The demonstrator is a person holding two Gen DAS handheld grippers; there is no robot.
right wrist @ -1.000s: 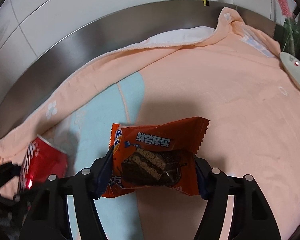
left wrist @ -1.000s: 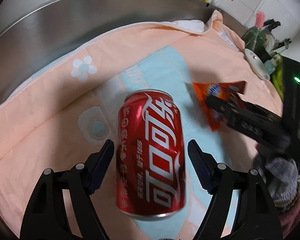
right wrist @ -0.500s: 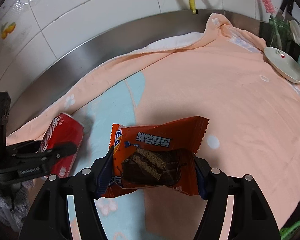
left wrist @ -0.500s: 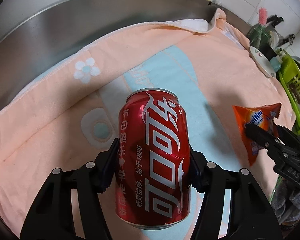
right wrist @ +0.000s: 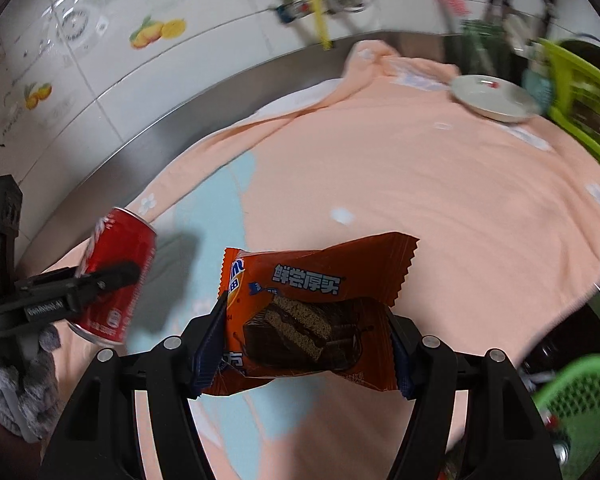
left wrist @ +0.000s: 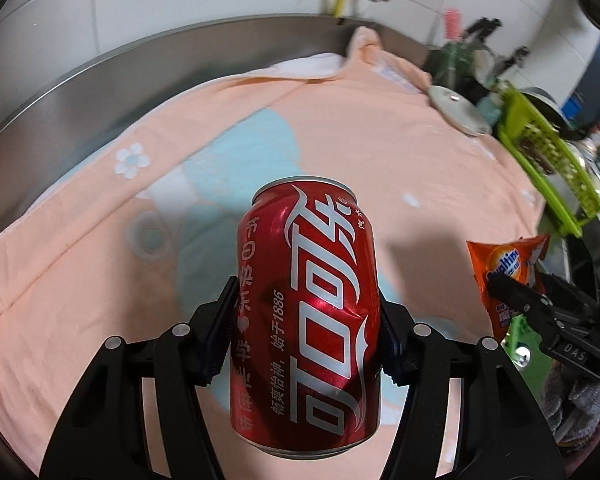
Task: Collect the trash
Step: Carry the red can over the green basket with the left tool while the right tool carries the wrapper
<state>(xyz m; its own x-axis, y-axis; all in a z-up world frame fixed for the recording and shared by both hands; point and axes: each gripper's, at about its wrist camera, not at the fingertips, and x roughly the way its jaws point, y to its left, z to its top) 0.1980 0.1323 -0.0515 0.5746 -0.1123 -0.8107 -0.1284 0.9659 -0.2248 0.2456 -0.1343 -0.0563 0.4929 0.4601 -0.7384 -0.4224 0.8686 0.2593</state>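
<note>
Trash here is a red can (left wrist: pixel 306 316) and an orange snack wrapper (right wrist: pixel 312 320), both held above a peach towel (left wrist: pixel 372 148). The left gripper (left wrist: pixel 305 330) clamps the can's sides; the right gripper (right wrist: pixel 308 344) pinches the wrapper. A white dish (right wrist: pixel 494 98) sits at the towel's far edge.

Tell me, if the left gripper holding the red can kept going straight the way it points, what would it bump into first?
Probably the peach towel spread ahead. The left gripper, shut on the can, points across it toward the steel rim and tiled wall. Nothing else seems to lie in that line, though depth is hard to judge.
</note>
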